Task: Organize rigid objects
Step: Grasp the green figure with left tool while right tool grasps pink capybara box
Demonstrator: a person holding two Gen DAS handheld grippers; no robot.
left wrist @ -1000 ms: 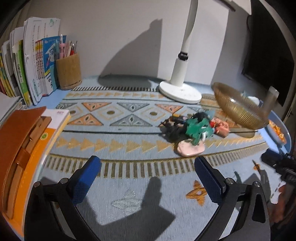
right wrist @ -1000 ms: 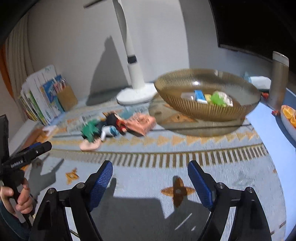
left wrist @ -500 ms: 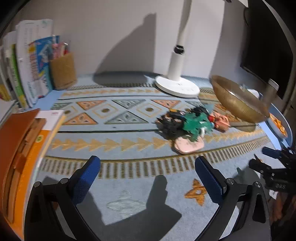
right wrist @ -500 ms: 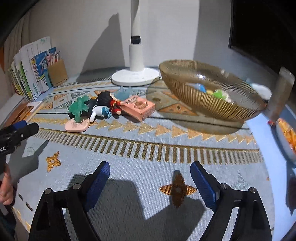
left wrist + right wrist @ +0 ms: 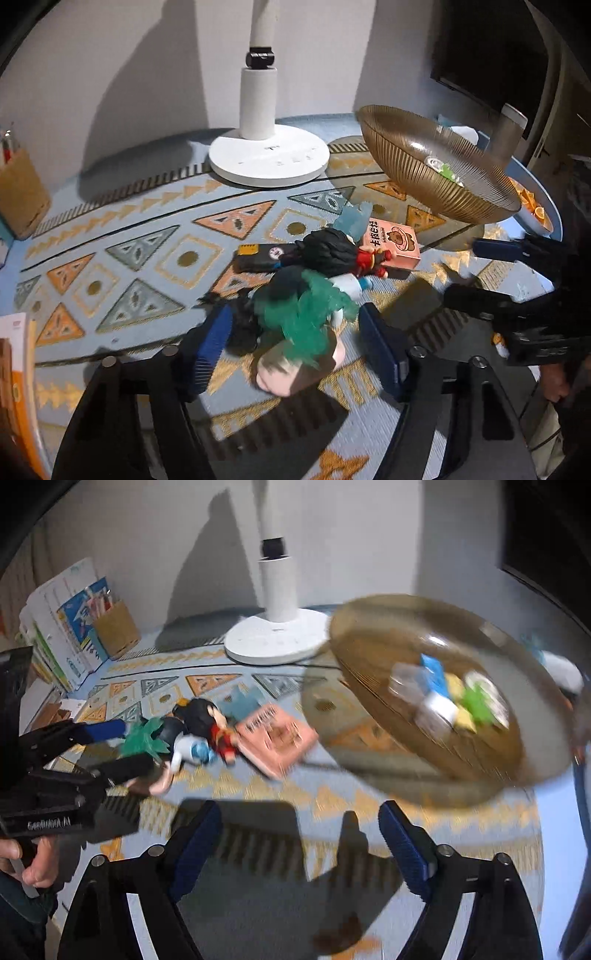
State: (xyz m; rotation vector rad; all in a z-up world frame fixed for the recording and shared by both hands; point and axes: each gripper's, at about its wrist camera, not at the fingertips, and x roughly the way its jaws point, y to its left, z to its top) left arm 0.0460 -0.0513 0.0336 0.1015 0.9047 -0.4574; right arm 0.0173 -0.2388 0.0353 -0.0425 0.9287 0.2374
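Left wrist view shows the left claw spread wide around a green palm tree toy on a pink base. Its blue pads sit on both sides of the toy, not squeezing it. The toy rests on the patterned mat on the counter, in a pile with a black-haired doll and a pink box. Behind the pile stand a white lamp base and a brown ribbed bowl. Right wrist view shows the right claw spread wide too, holding nothing, above the mat. Small toys lie in the bowl, blurry.
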